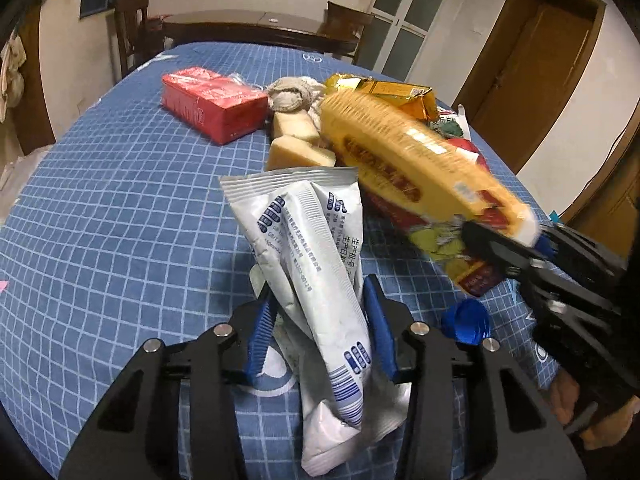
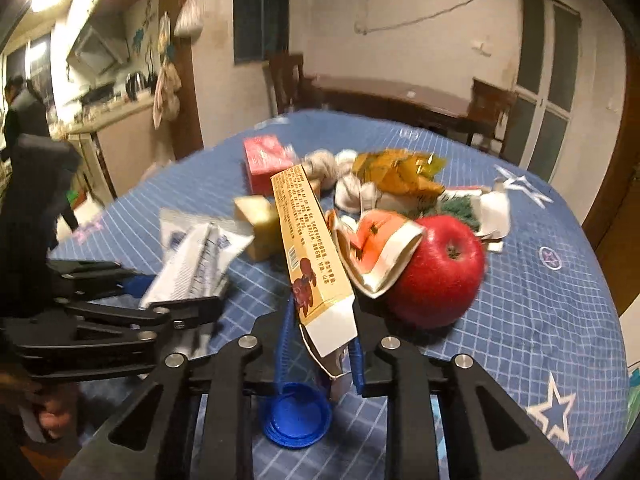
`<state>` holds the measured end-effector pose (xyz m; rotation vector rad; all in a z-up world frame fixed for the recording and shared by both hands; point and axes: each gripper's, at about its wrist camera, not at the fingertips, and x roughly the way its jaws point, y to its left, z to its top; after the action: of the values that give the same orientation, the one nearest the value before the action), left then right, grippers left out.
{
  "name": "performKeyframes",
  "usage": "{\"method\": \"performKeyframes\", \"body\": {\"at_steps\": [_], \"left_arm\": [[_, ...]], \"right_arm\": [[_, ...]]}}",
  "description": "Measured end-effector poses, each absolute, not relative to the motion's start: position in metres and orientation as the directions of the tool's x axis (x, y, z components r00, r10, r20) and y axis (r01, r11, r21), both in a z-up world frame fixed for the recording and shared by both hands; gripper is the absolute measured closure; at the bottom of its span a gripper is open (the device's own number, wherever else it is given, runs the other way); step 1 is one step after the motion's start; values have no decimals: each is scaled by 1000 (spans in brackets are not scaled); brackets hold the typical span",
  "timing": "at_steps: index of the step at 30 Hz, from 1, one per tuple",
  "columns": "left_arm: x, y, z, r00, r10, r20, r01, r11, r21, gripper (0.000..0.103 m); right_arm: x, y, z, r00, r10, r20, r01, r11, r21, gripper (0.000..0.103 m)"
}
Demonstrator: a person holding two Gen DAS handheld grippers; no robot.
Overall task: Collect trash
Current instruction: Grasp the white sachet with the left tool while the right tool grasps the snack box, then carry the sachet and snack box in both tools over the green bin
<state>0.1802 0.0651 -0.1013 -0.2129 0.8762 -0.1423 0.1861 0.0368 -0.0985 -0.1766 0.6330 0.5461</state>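
Note:
In the left wrist view my left gripper (image 1: pixel 320 316) is shut on a crumpled white wrapper (image 1: pixel 308 236) with blue print, which stands up between the blue pads over the blue checked tablecloth (image 1: pixel 120 220). The right wrist view shows the same wrapper (image 2: pixel 196 260) at the left. My right gripper (image 2: pixel 320 348) is shut on the open end of a long yellow carton (image 2: pixel 308 240). From the left wrist view the carton (image 1: pixel 412 156) juts up and left out of the right gripper (image 1: pixel 528 244).
A red apple (image 2: pixel 436 268) and an orange wrapper (image 2: pixel 376 248) lie just right of the carton. A blue cap (image 2: pixel 298 416) sits under the right gripper. Farther back are a red box (image 1: pixel 212 100), sponge blocks (image 1: pixel 296 136), a cloth (image 1: pixel 288 94) and a gold wrapper (image 1: pixel 392 92). A person (image 2: pixel 24 120) stands in the kitchen.

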Motion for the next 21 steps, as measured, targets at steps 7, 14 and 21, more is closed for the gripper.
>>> {"method": "performKeyframes", "body": {"at_steps": [7,14,21], "left_arm": [[164,59,-83,700,-200,-686,33,968,-249,64],[156,28,-38,770,-228,-596,102,966,-238,64],[169,-39,-4,775,-322,-544,231,945,-230,64]], "right_arm": [[137,3,-61,810,402,-427,-443,896,4,79],[124,-52,-27,877,336,-345,-340,939,49,79],[113,-113,-2,920,235,-315,-234,971,40,78]]}}
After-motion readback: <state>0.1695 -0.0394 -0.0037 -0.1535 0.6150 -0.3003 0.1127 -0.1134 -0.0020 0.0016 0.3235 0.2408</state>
